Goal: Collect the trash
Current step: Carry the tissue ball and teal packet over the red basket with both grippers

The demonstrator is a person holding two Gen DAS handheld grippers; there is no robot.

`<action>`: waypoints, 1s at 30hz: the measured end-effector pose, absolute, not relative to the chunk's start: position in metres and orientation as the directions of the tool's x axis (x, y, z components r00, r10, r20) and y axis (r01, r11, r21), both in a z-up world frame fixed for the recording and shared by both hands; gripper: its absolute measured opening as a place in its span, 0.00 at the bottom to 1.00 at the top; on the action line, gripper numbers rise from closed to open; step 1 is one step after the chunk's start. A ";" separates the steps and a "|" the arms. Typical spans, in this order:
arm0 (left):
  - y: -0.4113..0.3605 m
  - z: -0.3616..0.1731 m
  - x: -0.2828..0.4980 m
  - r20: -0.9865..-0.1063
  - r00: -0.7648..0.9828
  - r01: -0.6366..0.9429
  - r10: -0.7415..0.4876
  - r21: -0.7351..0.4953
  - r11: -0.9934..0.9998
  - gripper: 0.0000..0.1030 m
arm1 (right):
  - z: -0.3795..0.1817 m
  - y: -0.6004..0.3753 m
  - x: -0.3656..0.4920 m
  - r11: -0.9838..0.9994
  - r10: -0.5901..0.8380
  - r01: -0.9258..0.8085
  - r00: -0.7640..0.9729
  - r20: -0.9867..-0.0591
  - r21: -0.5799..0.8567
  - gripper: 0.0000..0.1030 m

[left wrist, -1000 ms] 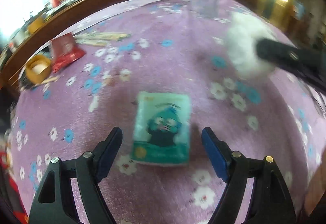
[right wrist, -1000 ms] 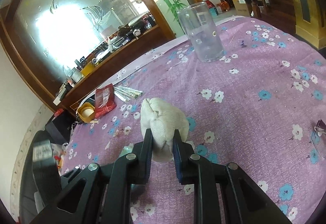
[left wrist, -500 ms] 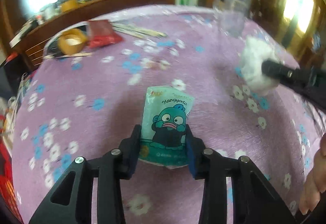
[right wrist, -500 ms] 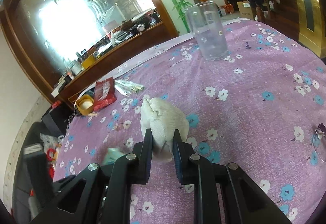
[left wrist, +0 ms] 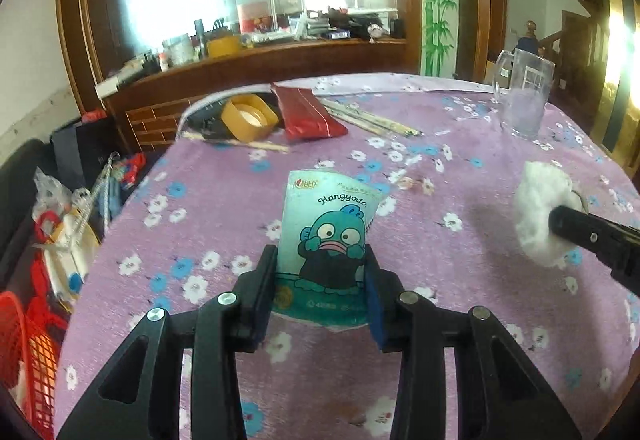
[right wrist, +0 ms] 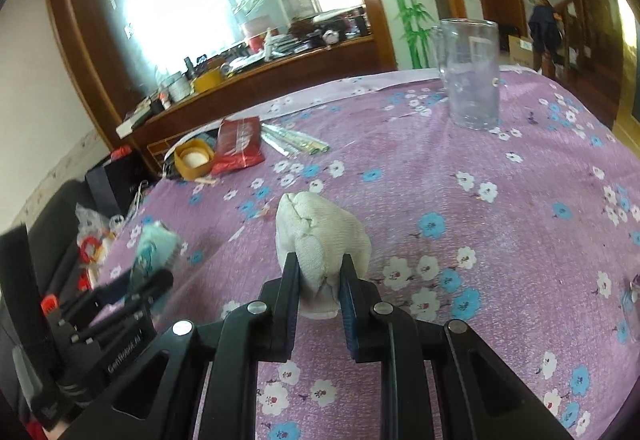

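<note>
My left gripper (left wrist: pixel 320 264) is shut on a teal tissue packet (left wrist: pixel 326 236) with a cartoon fish, held upright above the purple floral tablecloth (left wrist: pixel 440 280). My right gripper (right wrist: pixel 319 272) is shut on a crumpled white tissue wad (right wrist: pixel 320 236), held above the cloth. In the left wrist view the wad (left wrist: pixel 538 208) and the right gripper's finger show at the right. In the right wrist view the packet (right wrist: pixel 154 248) and the left gripper show at the lower left.
At the table's far side lie a red wrapper (left wrist: pixel 306 112), a yellow tape roll (left wrist: pixel 250 117), chopstick packets (left wrist: pixel 372 118) and a glass mug (left wrist: pixel 524 96). A red basket (left wrist: pixel 24 352) and a bag of clutter (left wrist: pixel 68 240) sit left of the table.
My left gripper closed on the tissue packet and lifted it off the cloth, tilting up. My right gripper kept hold of the wad and shifted slightly.
</note>
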State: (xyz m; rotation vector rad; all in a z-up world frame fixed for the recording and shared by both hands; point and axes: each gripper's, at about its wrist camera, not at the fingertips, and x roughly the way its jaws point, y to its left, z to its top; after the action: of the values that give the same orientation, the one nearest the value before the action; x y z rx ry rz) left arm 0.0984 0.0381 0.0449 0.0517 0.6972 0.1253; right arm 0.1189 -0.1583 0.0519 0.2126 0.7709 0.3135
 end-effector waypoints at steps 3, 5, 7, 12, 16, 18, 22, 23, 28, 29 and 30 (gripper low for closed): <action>0.039 0.047 0.094 -0.618 0.772 -0.106 0.146 0.102 0.989 0.37 | 0.051 -0.151 0.116 0.937 0.348 -0.220 0.676 -0.649 0.273 0.20; 0.038 0.048 0.093 -0.604 0.780 -0.111 0.161 0.119 0.987 0.37 | 0.051 -0.147 0.115 0.937 0.349 -0.234 0.678 -0.647 0.259 0.20; 0.037 0.049 0.091 -0.591 0.788 -0.117 0.174 0.134 0.984 0.37 | 0.051 -0.143 0.114 0.939 0.345 -0.242 0.680 -0.647 0.246 0.20; 0.035 0.050 0.088 -0.571 0.797 -0.125 0.195 0.160 0.979 0.37 | 0.051 -0.139 0.112 0.938 0.347 -0.255 0.680 -0.647 0.235 0.20; 0.035 0.051 0.087 -0.565 0.798 -0.134 0.209 0.172 0.976 0.38 | 0.050 -0.138 0.112 0.936 0.353 -0.262 0.675 -0.648 0.236 0.20; 0.036 0.051 0.088 -0.566 0.797 -0.140 0.214 0.172 0.975 0.38 | 0.050 -0.137 0.112 0.935 0.355 -0.265 0.673 -0.649 0.237 0.20; 0.040 0.051 0.089 -0.569 0.792 -0.152 0.219 0.165 0.975 0.38 | 0.048 -0.135 0.113 0.934 0.357 -0.269 0.666 -0.655 0.236 0.20; 0.041 0.051 0.090 -0.569 0.792 -0.156 0.222 0.162 0.974 0.38 | 0.047 -0.134 0.113 0.933 0.359 -0.271 0.664 -0.656 0.236 0.20; 0.045 0.053 0.090 -0.565 0.792 -0.174 0.231 0.154 0.973 0.38 | 0.046 -0.132 0.113 0.933 0.359 -0.275 0.661 -0.659 0.233 0.20; 0.045 0.053 0.090 -0.566 0.791 -0.175 0.232 0.153 0.972 0.38 | 0.045 -0.132 0.113 0.933 0.360 -0.275 0.659 -0.660 0.234 0.20; 0.046 0.053 0.090 -0.566 0.791 -0.179 0.235 0.153 0.972 0.38 | 0.045 -0.132 0.113 0.932 0.361 -0.276 0.658 -0.661 0.235 0.20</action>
State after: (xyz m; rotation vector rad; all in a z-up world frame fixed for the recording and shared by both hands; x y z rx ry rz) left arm 0.0897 0.0460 0.0526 0.0936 0.6206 0.2227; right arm 0.1132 -0.1321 0.0448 0.1180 0.7727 0.3616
